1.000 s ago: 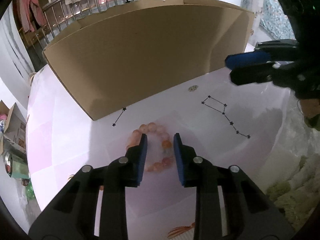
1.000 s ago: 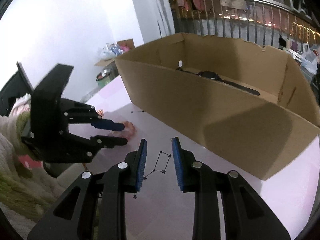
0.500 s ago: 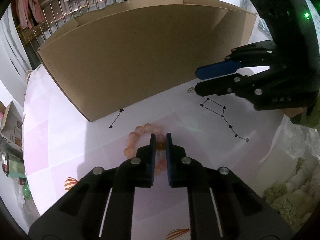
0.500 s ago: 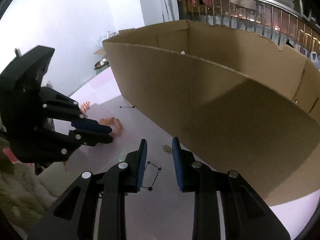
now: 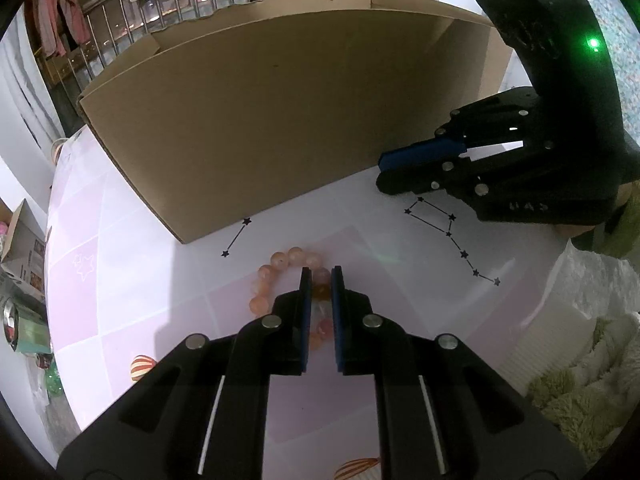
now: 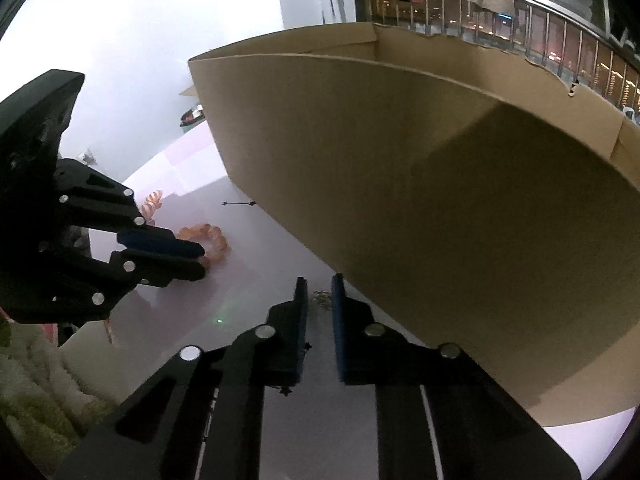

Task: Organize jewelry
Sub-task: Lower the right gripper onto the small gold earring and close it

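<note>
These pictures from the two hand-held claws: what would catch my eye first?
A big brown cardboard box fills the back of the pale pink table. Before it, the left gripper has its blue-padded jaws closed on a pink-orange bead bracelet. The right gripper straddles a small metal chain trinket at the box's foot, jaws apart.

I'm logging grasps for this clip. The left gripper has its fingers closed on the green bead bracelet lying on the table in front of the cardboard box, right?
Not quite: the bead bracelet is pinkish-orange, not green. The left wrist view shows it. The rest holds: the left gripper has its fingers closed on it, on the table in front of the cardboard box.
</note>
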### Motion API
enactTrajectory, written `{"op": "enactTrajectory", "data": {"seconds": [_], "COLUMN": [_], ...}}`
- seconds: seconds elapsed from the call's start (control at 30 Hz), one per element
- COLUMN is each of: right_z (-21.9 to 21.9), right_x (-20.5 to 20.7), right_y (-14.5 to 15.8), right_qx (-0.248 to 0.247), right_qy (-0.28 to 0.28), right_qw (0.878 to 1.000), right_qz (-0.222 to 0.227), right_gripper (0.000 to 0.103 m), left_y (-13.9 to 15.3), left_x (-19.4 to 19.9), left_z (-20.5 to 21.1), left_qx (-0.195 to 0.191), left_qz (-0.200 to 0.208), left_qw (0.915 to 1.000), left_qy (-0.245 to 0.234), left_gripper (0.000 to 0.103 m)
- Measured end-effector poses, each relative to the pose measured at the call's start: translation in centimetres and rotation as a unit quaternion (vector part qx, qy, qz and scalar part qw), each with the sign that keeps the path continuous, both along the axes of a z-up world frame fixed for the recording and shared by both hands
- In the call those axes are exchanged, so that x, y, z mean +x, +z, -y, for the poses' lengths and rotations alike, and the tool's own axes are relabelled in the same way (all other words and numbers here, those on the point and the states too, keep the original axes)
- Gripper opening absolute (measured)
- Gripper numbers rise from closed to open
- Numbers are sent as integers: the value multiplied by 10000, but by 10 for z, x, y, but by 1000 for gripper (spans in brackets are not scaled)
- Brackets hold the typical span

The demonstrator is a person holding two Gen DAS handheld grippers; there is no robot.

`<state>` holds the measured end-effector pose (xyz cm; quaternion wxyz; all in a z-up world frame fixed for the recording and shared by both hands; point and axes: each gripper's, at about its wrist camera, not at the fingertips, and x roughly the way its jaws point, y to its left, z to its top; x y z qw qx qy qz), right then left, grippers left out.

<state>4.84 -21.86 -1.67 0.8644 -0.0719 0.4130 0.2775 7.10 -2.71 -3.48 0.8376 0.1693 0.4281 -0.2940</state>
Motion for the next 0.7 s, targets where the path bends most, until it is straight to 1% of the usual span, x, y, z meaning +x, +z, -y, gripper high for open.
{"op": "enactTrajectory", "data": {"seconds": [0.1,0.37,0.5,0.7], "right_z": [1,13,20,29], "right_x": [0,-13,-20,-27], "right_y": [0,3,5,10], "right_qx": [-69,5,59,128], "right_qy": [-23,-154,-241,-360], "right_qw": [10000,9999,9997,9992], "right_qz": [-3,-59,-78,-80], "right_gripper": [4,3,3,3], "left_y": [0,3,2,-3], "left_x": [-1,-5,-6,1], "left_z": [0,-4,-5,0], "left_qx": [0,-96,-33,26], "left_qz": [2,3,6,-61], "left_qw": [10000,9999,10000,9999], "left_qy": [2,-34,-29,86], "left_gripper": [8,9,17,17]}}
